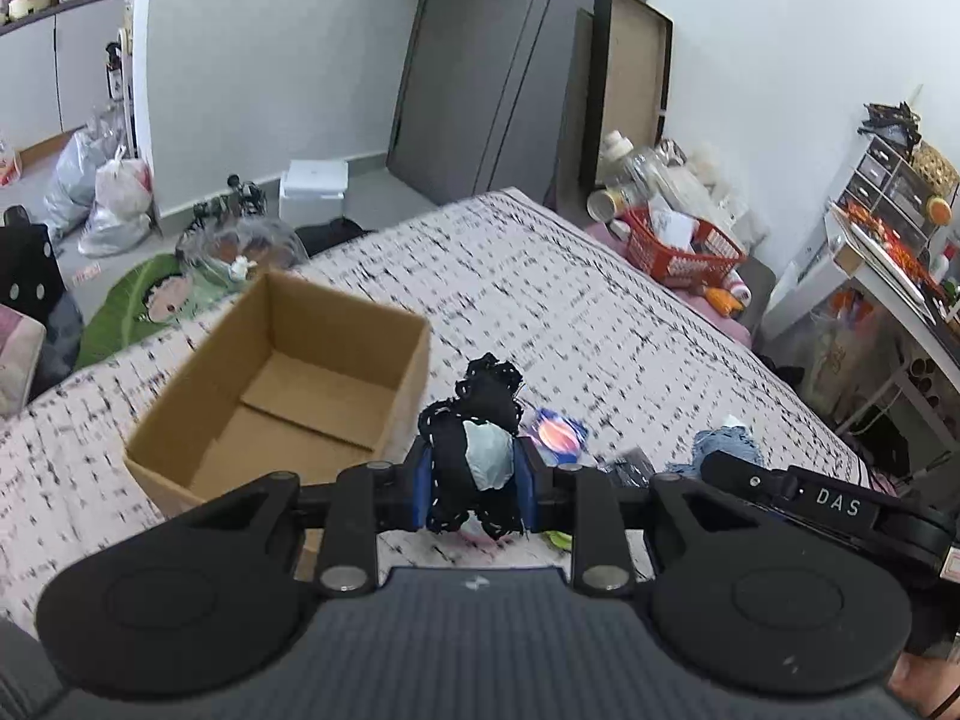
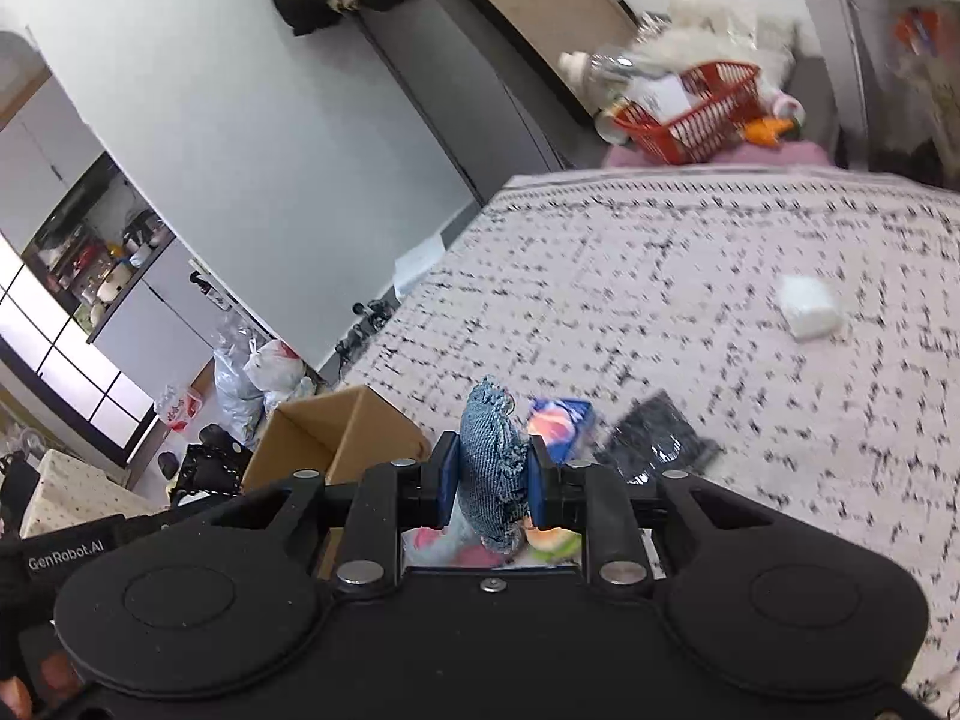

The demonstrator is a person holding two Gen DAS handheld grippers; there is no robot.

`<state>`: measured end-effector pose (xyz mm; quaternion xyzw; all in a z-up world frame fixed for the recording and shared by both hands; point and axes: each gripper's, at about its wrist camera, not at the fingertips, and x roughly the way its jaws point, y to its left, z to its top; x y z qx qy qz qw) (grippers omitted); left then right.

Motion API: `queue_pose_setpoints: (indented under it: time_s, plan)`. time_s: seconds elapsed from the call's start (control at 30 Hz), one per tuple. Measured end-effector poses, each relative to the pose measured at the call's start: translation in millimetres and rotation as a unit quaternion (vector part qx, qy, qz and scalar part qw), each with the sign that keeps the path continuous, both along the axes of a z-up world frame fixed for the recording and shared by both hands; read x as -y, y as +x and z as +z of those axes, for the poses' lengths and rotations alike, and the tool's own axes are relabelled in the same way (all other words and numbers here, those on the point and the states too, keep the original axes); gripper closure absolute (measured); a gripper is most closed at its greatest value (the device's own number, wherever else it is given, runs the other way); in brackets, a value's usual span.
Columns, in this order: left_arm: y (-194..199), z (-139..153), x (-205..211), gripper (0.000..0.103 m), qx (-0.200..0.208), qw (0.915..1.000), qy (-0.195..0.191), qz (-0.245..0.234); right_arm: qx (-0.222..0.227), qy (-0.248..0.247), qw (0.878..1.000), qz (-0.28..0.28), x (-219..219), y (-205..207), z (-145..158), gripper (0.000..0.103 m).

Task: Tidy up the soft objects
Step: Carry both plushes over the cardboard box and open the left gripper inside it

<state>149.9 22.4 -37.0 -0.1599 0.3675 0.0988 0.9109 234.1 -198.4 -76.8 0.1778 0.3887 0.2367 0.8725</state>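
My left gripper (image 1: 474, 474) is shut on a black lace-edged cloth with a pale mint patch (image 1: 477, 444), held above the patterned bedspread (image 1: 540, 300). An open, empty cardboard box (image 1: 282, 396) stands on the bed just left of it. My right gripper (image 2: 489, 474) is shut on a blue denim piece (image 2: 492, 456); the box (image 2: 336, 438) is to its left. The right gripper and its denim also show in the left wrist view (image 1: 726, 447). A blue and orange packet (image 2: 558, 420), a black packet (image 2: 657, 435) and a white soft block (image 2: 810, 306) lie on the bed.
A red basket (image 1: 678, 246) with bottles and fluffy things sits at the bed's far corner. A desk with drawers (image 1: 894, 228) stands at the right. Bags and clutter (image 1: 114, 192) lie on the floor at the left. Pink and green soft items (image 2: 540, 540) lie under the right gripper.
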Motion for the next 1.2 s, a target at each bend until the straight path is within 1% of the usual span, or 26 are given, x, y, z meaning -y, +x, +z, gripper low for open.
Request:
queue_pose_setpoints:
  time_s: [0.13, 0.53, 0.67, 0.8, 0.97, 1.2]
  plan:
    - [4, 1, -15, 0.076, 0.001, 1.0, 0.005, 0.008, 0.019, 0.001, 1.0, 0.006, -10, 3, 4, 0.08]
    - [11, -16, -53, 0.076, -0.006, 0.9996, 0.004, 0.028, 0.047, 0.034, 0.998, 0.023, -40, 20, 11, 0.08]
    - [14, -21, -67, 0.076, -0.01, 0.9993, 0.006, 0.035, 0.05, 0.04, 0.997, 0.048, -61, 29, 14, 0.08]
    - [18, -26, -81, 0.076, -0.015, 0.9991, 0.008, 0.04, 0.064, 0.039, 0.995, 0.068, -77, 34, 17, 0.08]
    - [21, -31, -98, 0.076, -0.019, 0.9988, 0.009, 0.045, 0.076, 0.029, 0.991, 0.103, -105, 34, 18, 0.08]
    - [28, -41, -119, 0.076, -0.032, 0.9979, 0.003, 0.055, 0.065, 0.035, 0.987, 0.144, -137, 33, 16, 0.08]
